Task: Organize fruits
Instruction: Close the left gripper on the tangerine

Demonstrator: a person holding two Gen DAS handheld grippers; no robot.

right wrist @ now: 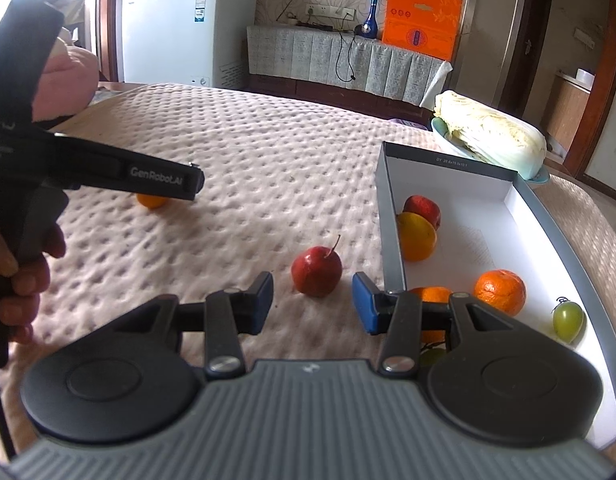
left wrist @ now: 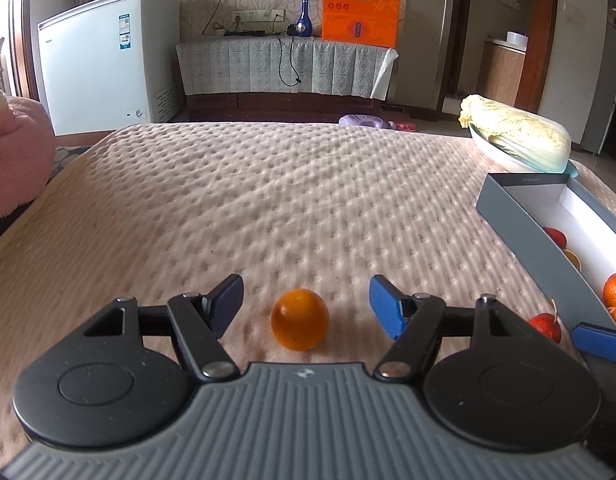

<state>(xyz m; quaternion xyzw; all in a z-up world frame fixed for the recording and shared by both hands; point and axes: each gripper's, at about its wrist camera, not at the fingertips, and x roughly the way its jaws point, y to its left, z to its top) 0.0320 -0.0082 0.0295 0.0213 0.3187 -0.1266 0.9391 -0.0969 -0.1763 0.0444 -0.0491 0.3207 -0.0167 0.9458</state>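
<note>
**Two Fruits Left on the Bed as Box Fills**

The left hand-held gripper hangs low over the quilted bed, jaws apart and empty, with a loose orange lying on the cover between its fingertips, untouched by either pad. To its right, the right hand-held gripper is likewise spread and holds nothing; a red apple with its stem up sits on the bed just ahead of its open jaws, beside the near wall of the grey box.

Inside that white-lined box, the sorting looks well advanced: two mandarins, a yellow-orange fruit, a red fruit behind it and a green grape already lie within. Judging by the scene, only the orange and the apple remain outside, each with a gripper lined up on it, neither yet grasped.

Beyond the box, a cabbage rests in a bowl at the bed's far edge.
</note>
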